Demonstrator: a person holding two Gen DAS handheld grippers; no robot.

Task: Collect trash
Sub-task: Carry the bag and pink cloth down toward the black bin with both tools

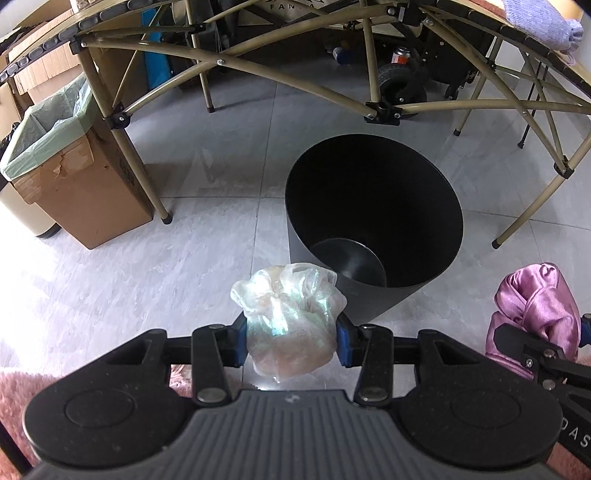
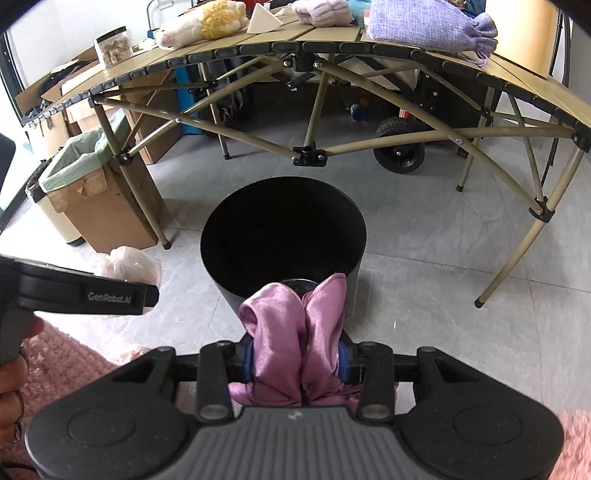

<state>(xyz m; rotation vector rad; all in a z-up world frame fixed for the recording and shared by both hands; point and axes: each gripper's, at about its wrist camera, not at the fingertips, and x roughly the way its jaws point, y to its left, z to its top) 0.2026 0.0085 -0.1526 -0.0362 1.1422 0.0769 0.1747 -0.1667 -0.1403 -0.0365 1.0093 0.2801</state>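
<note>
A black round bin (image 1: 373, 221) stands open on the grey tile floor, its dark inside bare as far as I can see; the right wrist view shows the same bin (image 2: 282, 240). My left gripper (image 1: 291, 341) is shut on a crumpled clear plastic bag (image 1: 290, 317), held just short of the bin's near rim. My right gripper (image 2: 297, 360) is shut on a bunched pink satin cloth (image 2: 295, 332) at the bin's near edge. That cloth (image 1: 535, 314) also shows at the right of the left wrist view. The plastic bag (image 2: 125, 264) shows at the left of the right wrist view.
A folding table (image 2: 332, 48) with tan legs spans the floor behind the bin, carrying plush toys and a purple pouch (image 2: 432, 26). A cardboard box lined with a green bag (image 1: 74, 158) stands at left. A wheeled cart (image 2: 402, 147) sits under the table. Pink rug (image 2: 74, 354) lies below.
</note>
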